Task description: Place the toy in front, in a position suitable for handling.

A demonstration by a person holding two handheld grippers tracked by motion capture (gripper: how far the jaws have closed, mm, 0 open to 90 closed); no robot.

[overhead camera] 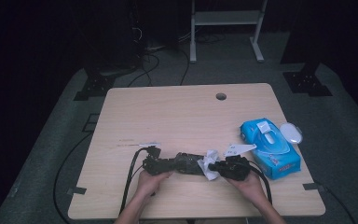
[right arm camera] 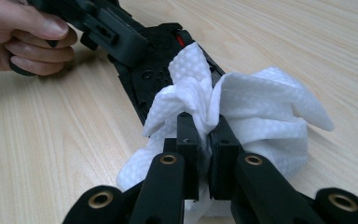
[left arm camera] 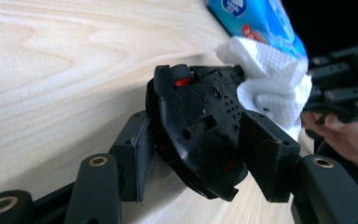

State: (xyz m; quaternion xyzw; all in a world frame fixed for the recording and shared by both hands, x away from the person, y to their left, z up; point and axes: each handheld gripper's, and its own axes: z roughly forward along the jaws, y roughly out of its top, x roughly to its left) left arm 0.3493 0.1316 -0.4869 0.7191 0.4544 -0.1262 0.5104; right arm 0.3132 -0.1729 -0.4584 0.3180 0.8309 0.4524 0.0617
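right gripper point(right arm camera: 204, 135) pinching white wipe point(right arm camera: 256, 107); left gripper point(left arm camera: 205, 154) apparently clamped on black mouse point(left arm camera: 200, 126).

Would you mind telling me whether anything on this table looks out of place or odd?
Nothing looks damaged or spilled. The black mouse sits underside up between the left gripper fingers, and the wet-wipe pack lies with its lid flap open beside a white mouse.
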